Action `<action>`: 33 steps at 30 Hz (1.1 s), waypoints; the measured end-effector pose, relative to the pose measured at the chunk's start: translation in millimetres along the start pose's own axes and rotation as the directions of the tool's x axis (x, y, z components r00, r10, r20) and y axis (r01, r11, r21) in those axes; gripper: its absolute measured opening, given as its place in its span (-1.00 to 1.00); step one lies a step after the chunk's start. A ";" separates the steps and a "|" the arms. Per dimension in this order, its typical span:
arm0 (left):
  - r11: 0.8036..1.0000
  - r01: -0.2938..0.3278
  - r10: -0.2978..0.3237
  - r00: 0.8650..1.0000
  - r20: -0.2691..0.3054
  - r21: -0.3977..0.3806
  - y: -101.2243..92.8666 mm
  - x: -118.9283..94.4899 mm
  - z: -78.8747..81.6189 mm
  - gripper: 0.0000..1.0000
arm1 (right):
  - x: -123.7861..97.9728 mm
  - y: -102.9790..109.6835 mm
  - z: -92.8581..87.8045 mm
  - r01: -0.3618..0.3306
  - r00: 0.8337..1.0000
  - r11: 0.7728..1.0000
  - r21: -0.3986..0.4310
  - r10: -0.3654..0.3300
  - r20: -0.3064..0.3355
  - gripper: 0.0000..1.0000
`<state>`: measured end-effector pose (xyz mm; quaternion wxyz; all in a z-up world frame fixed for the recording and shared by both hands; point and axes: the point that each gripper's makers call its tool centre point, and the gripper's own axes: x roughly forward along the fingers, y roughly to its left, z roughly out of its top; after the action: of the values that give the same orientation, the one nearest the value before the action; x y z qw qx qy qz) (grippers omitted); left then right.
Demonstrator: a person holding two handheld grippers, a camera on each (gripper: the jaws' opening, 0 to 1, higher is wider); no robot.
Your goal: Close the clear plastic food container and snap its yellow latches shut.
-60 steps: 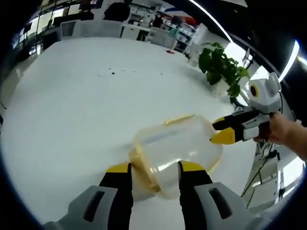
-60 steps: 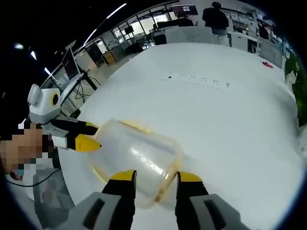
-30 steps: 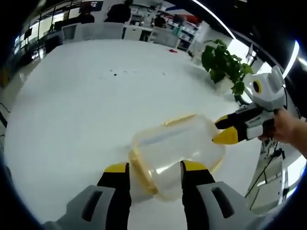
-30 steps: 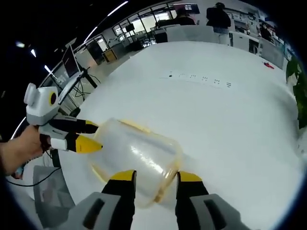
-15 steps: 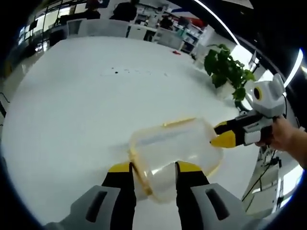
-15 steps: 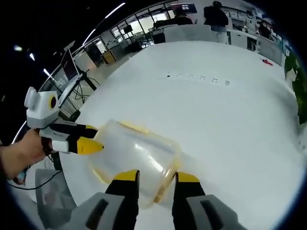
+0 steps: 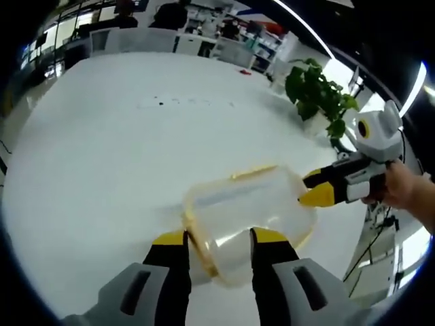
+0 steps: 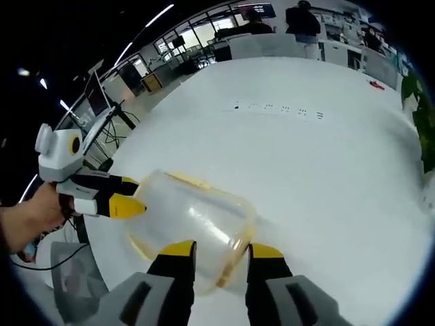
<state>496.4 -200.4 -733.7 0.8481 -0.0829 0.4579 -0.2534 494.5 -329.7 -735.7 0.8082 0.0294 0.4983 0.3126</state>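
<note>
The clear plastic food container with yellow rim and latches (image 7: pixel 248 210) lies on its side near the edge of the big white table (image 7: pixel 115 142). My left gripper (image 7: pixel 216 239) clamps one end of it between its yellow-tipped jaws, and my right gripper (image 8: pixel 214 251) clamps the opposite end. A leafy green potted plant (image 7: pixel 316 98) stands beyond the table's far corner.
</note>
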 end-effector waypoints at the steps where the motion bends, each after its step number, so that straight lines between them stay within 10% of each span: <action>1: 1.000 0.002 -0.002 1.000 -0.001 -0.003 0.3 0.0 0.0 -0.34 | -0.1 0.0 0.1 -0.001 1.000 1.000 0.001 0.001 0.001 -0.45; 17: 0.997 0.021 -0.020 1.000 -0.018 0.080 12.7 -15.2 4.5 -0.41 | -6.1 3.2 -3.5 -0.007 0.999 0.996 -0.092 0.003 -0.045 -0.34; 33: 0.953 0.046 -0.024 0.997 -0.076 0.298 14.5 -31.5 10.2 -0.35 | -16.1 11.3 -2.3 -0.035 0.993 0.931 -0.364 -0.010 -0.121 -0.47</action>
<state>495.6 -172.9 -710.1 0.8293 0.0477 0.4426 -0.3376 482.2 -329.8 -720.2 0.7658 -0.1372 0.4791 0.4063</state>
